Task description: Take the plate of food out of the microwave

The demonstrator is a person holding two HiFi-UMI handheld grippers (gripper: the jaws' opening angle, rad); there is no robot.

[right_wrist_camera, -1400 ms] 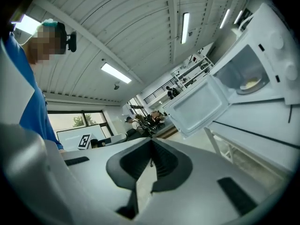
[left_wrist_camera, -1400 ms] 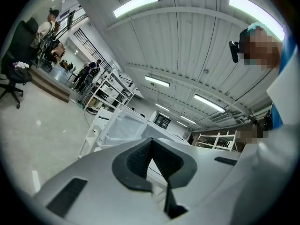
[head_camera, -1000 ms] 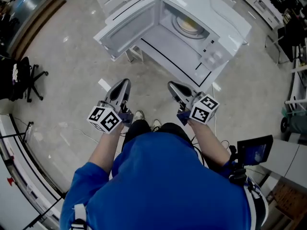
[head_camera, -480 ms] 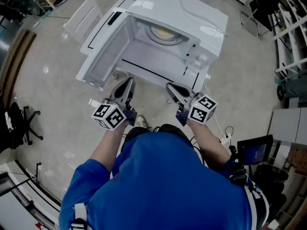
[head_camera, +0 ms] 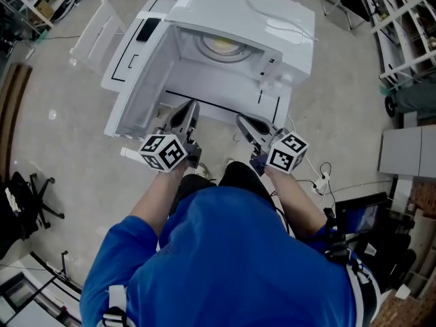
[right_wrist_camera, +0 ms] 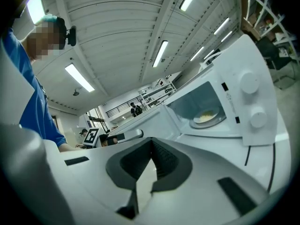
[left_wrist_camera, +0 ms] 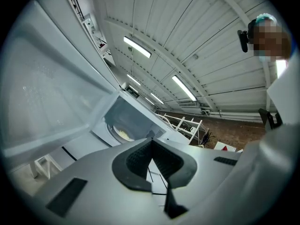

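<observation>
A white microwave stands with its door swung open to the left. Inside, on the turntable, rests a plate of yellowish food, also seen deep in the cavity in the left gripper view and in the right gripper view. My left gripper is shut and empty just before the cavity's lower left edge; its pads meet at the tip. My right gripper is shut too, empty, a little short of the microwave front. Neither touches the plate.
The open door rises close on the left gripper's left. The control panel with two knobs sits right of the cavity. A white rack lies on the floor at left, an office chair farther left, cables and a screen at right.
Both grippers have come closer to the microwave's open front, the left one more. The microwave has shifted nearer and more central in the head view. Jaws look unchanged.
</observation>
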